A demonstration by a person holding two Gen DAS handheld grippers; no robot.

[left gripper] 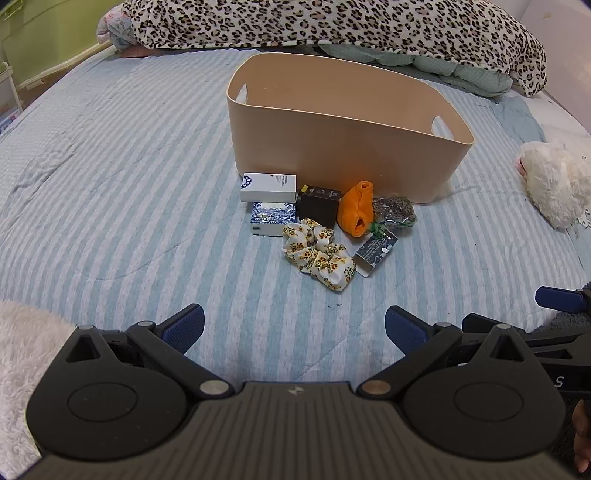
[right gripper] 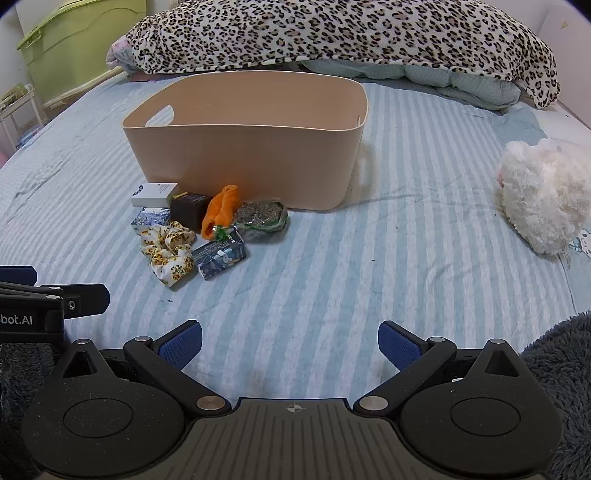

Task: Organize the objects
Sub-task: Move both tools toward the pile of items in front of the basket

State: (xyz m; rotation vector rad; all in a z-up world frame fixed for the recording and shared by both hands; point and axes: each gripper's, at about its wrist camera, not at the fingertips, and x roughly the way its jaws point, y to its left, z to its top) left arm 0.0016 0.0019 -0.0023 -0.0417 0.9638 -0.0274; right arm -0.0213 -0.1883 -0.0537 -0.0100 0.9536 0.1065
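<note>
Nearest, left gripper and right gripper hover wide open, empty. Beyond, a scrunchie, boxes and an orange cloth crowd before the bin; a grab may snag neighbours.

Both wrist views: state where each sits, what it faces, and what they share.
Left wrist: low over the bed, facing the beige bin; shows the open left tool and the right tool at the right edge.
Right wrist: further right, same facing; shows the open right tool.
Shared: bin, floral scrunchie, orange cloth, leopard blanket.
</note>
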